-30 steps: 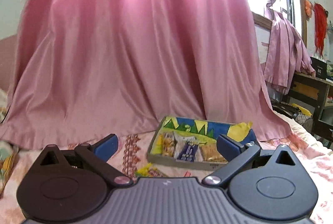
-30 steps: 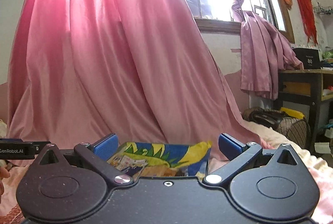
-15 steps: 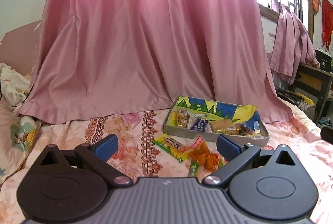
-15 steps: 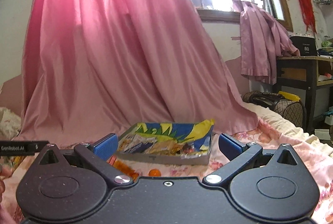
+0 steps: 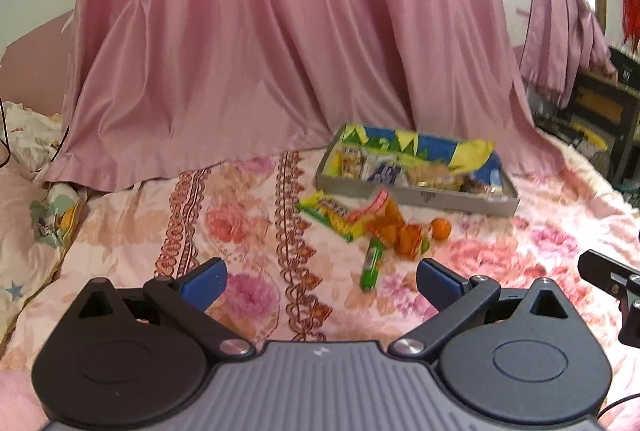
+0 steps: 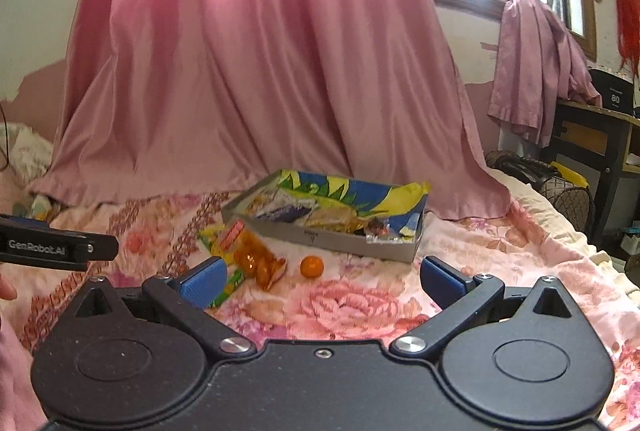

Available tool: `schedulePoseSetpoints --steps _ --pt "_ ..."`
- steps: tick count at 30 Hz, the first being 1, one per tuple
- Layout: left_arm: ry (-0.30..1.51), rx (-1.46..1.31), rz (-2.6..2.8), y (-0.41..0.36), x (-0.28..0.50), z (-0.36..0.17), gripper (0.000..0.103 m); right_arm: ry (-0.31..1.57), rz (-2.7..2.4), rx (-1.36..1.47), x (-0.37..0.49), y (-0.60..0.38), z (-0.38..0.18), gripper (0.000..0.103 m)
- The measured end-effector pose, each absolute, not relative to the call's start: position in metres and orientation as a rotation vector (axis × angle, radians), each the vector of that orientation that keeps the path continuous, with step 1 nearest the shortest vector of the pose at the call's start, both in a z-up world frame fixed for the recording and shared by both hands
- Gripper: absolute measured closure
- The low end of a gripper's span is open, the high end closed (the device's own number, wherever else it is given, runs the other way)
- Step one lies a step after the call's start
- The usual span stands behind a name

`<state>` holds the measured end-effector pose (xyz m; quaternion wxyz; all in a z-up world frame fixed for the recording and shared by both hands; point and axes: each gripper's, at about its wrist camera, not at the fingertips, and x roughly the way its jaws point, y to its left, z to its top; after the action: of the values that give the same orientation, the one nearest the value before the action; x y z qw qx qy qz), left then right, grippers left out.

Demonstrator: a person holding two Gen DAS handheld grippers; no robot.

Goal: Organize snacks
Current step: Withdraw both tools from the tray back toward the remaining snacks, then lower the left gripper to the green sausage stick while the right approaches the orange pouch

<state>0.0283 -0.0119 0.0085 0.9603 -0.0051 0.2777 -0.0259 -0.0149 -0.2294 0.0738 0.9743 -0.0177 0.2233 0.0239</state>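
1. Both tongs are wide apart and hold nothing: the left gripper (image 5: 320,281) and the right gripper (image 6: 322,281) hang above the flowered bedspread (image 6: 352,303), near the loose snacks.
2. Nearest lies a green stick pack (image 5: 371,265); it looks light and a little stiff, so I would take it across its middle.
3. Beside it is an orange snack bag (image 6: 256,261), soft and slippery I think; its sealed edge is the better place to pinch.
4. A small orange ball (image 6: 311,266) may roll away.
5. Farther, the grey tray (image 6: 336,237) already holds several packets.
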Motion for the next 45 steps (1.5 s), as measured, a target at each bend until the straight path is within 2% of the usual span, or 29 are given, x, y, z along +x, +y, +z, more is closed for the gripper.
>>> schedulePoseSetpoints --steps 17,32,45 --pt "0.722 -0.032 -0.076 -0.013 0.055 -0.008 0.0 0.602 0.013 0.021 0.007 -0.24 0.062 0.001" --pt "0.86 -0.031 -0.092 -0.02 0.11 -0.03 0.0 0.699 0.04 0.077 0.053 -0.252 0.053 0.001" --pt "0.952 -0.017 -0.084 -0.016 0.174 -0.054 0.0 0.682 0.127 -0.101 0.112 -0.247 0.039 0.001"
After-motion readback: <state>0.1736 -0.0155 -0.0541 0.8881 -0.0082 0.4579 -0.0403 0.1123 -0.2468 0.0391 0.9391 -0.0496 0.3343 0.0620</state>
